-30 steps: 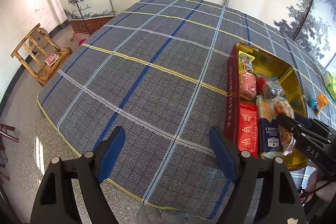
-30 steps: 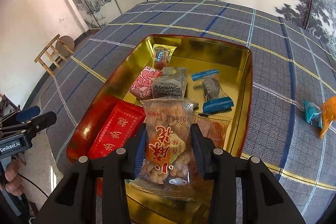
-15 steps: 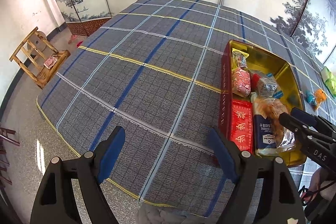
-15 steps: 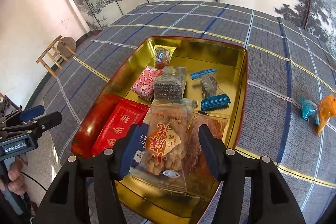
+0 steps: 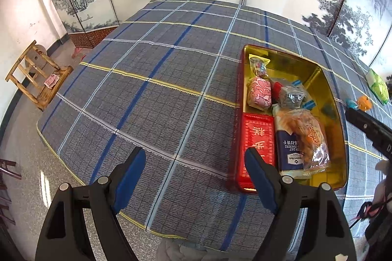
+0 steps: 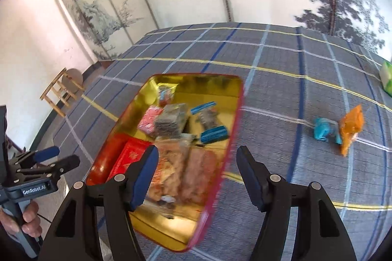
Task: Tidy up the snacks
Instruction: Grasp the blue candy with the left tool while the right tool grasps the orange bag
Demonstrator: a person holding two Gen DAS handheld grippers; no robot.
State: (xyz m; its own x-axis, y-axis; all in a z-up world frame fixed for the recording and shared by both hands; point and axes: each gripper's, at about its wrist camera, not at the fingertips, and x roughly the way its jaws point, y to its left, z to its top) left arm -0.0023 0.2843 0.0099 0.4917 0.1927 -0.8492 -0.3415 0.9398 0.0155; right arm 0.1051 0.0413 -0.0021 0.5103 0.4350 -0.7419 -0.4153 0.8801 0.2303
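**Over the plaid desk, both jaws released**

On the desk [image 5: 156, 89], the gold tin [image 6: 220, 82] is filled with snacks. The right gripper [image 6: 196, 177] is angled downward over it, jaws opening, nothing clasped; the peanut packet [image 5: 308, 138] lies inside. The left gripper [image 5: 196, 175] is held wide, empty.

The gold-lined tin [image 5: 318, 70] with red outer walls sits open on the plaid cloth, crowded with snacks. Along its left side: a small clear candy bag [image 5: 257, 65] at the far end, then a pink patterned packet [image 5: 259, 94], then a flat red packet [image 5: 258, 141] with gold characters. Beside that, a navy cracker pack [image 5: 290, 150] — and a clear bag of orange fried snacks [image 5: 310, 138] lies tilted on top of it. Outside the tin, a blue candy [image 6: 323, 130] and an orange packet [image 6: 351, 126] touch; a green packet [image 6: 387, 76] lies well apart.
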